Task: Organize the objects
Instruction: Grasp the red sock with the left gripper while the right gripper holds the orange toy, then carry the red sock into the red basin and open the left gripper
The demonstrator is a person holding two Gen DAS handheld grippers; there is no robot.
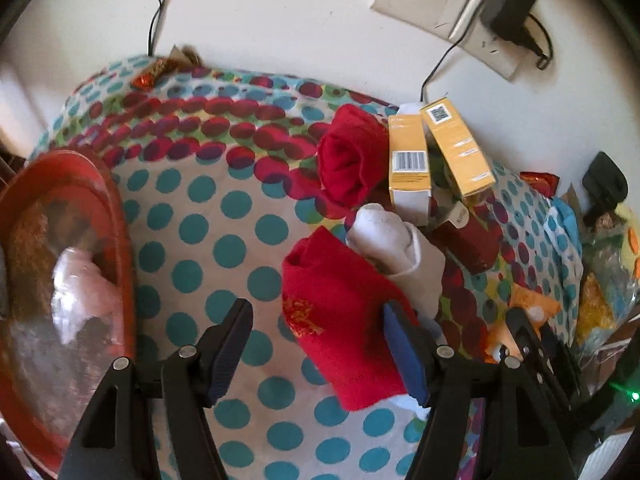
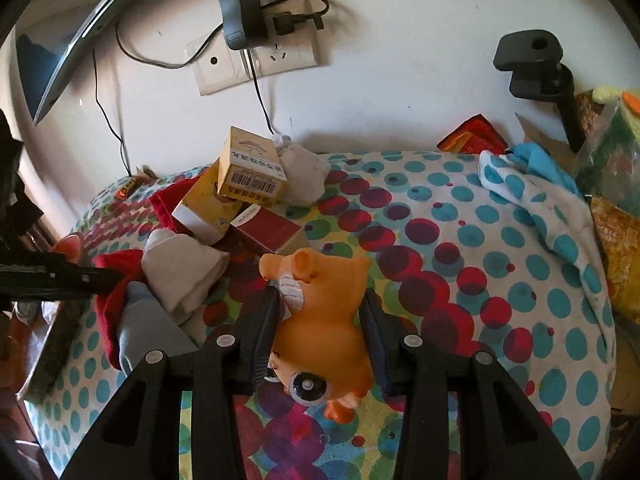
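My left gripper (image 1: 318, 342) is open over the polka-dot cloth (image 1: 224, 216). A red folded sock (image 1: 340, 320) lies between its fingers, touching the right finger (image 1: 400, 344). A white rolled sock (image 1: 396, 244) lies just beyond it, and a red rolled sock (image 1: 350, 160) farther back. My right gripper (image 2: 322, 320) is shut on an orange toy animal (image 2: 324, 320), held upside down above the cloth (image 2: 460, 260). Two yellow boxes (image 1: 408, 160) (image 2: 250, 172) and a dark red box (image 2: 268, 232) lie by the wall.
A red tray (image 1: 120, 220) with a pale bundle sits at the left. A wall socket with a black charger (image 2: 244, 16) and cables is behind. Bags and a black clamp (image 2: 536, 68) crowd the right edge. A blue-dotted cloth (image 2: 532, 200) lies bunched at right.
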